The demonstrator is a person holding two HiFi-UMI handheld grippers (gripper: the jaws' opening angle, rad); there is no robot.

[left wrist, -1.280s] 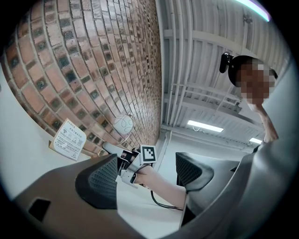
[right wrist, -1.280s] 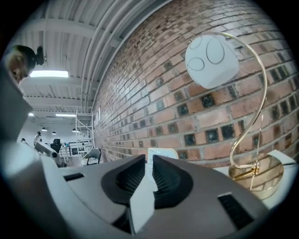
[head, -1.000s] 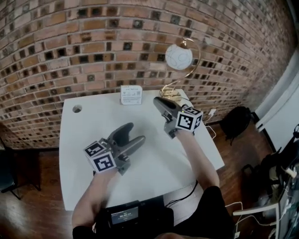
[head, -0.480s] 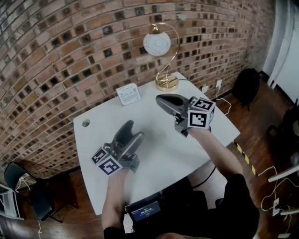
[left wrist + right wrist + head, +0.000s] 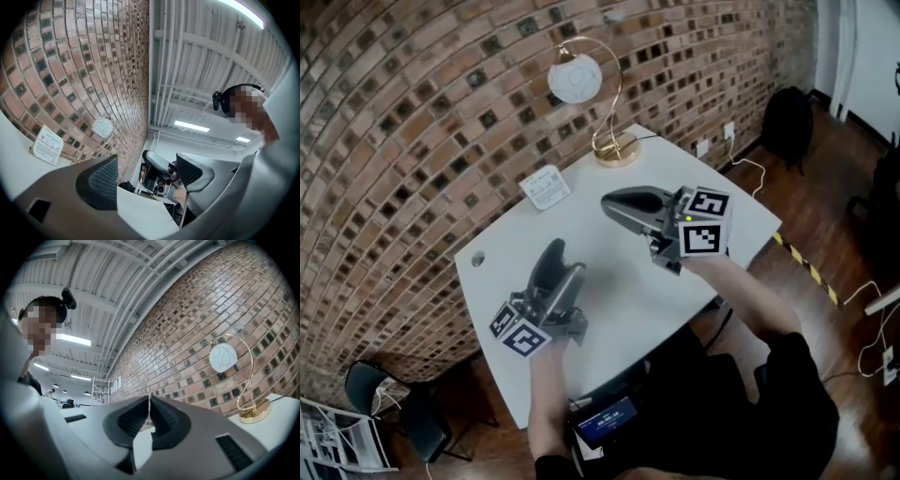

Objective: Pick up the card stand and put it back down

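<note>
Right, fingers first. L gripper (image 5: 145, 174): two grey fingers (image 5: 101, 183) spread wide, dark ribbed pads facing each other, nothing btwn them. Thru the gap I see only the R gripper and a bit of bench.

R gripper (image 5: 150, 401): fingers (image 5: 129, 420) closing, tips all but meeting. Same dark ribbed pads, nothing btwn them.

Both grippers are smooth grey plastic, each w/ one cube of black-and-white square markers, so 2 cubes. Both are over the bench (image 5: 619, 281), which is white, smooth and rectangular, w/ one small round hole (image 5: 476, 260) near its left corner.

Card stand (image 5: 545, 187) sits on the bench at the far edge by the wall, well apart from both grippers. It's one squarish white card; the print on it is too small for me to read.

One lamp (image 5: 616, 148) stands to the right of it: round gold base, thin gold arc stem, white globe shade w/ a fine line pattern.

Wall (image 5: 412, 112) behind is red-brown brick w/ dark square insets.
</note>
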